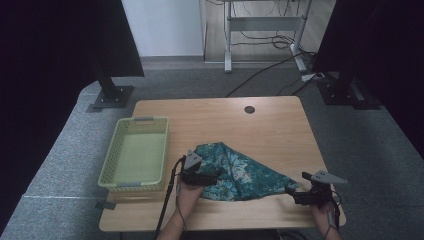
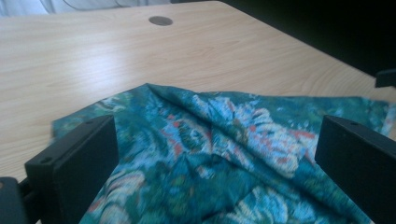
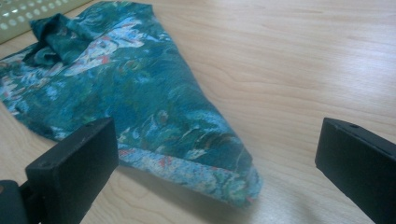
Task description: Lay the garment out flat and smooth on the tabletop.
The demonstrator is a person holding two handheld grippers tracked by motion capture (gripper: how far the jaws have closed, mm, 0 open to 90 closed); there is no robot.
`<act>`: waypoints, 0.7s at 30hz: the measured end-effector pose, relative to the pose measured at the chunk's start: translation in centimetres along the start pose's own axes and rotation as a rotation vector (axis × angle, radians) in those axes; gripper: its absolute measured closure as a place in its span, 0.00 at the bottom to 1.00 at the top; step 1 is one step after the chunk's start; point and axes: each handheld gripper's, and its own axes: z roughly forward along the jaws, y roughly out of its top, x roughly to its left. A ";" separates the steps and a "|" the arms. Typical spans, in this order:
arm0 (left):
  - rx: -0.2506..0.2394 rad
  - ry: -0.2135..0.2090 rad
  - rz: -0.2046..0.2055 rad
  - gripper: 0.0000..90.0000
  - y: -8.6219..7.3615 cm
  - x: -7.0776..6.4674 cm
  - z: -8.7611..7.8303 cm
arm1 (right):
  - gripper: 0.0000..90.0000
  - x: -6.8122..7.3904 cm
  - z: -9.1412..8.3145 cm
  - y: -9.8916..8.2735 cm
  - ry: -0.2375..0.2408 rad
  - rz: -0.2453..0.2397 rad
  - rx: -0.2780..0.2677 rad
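Observation:
A teal flower-print cloth (image 1: 239,173) lies bunched on the wooden table (image 1: 225,120), near its front edge. My left gripper (image 1: 212,176) rests over the cloth's left end, jaws open, and the cloth (image 2: 219,154) spreads beneath and between them. My right gripper (image 1: 295,192) hovers at the cloth's right tip, open, with nothing between its jaws. In the right gripper view the cloth's pointed corner (image 3: 233,182) lies flat on the wood, just ahead of the jaws.
A pale green plastic basket (image 1: 136,153) with nothing in it stands at the table's left side, close to the cloth. A round cable grommet (image 1: 249,109) sits at the far middle. Black stands flank the table on the floor.

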 end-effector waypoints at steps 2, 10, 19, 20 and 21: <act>-0.017 0.016 0.013 0.00 -0.4 0.0 -0.7 | 0.00 0.0 0.0 0.0 -0.001 0.000 0.004; -0.033 0.002 -0.031 0.00 -2.4 0.3 -2.5 | 0.00 0.0 0.3 0.1 0.007 0.004 0.035; -0.024 -0.020 -0.035 0.00 -5.1 -0.1 -4.4 | 0.00 0.1 0.4 0.1 0.003 -0.014 0.046; -0.020 -0.017 -0.036 0.00 -5.3 -0.1 -4.6 | 0.00 0.1 0.5 0.2 0.008 -0.017 0.053; -0.023 -0.014 -0.037 0.00 -5.5 -0.1 -4.8 | 0.00 0.2 0.5 0.1 0.016 -0.023 0.055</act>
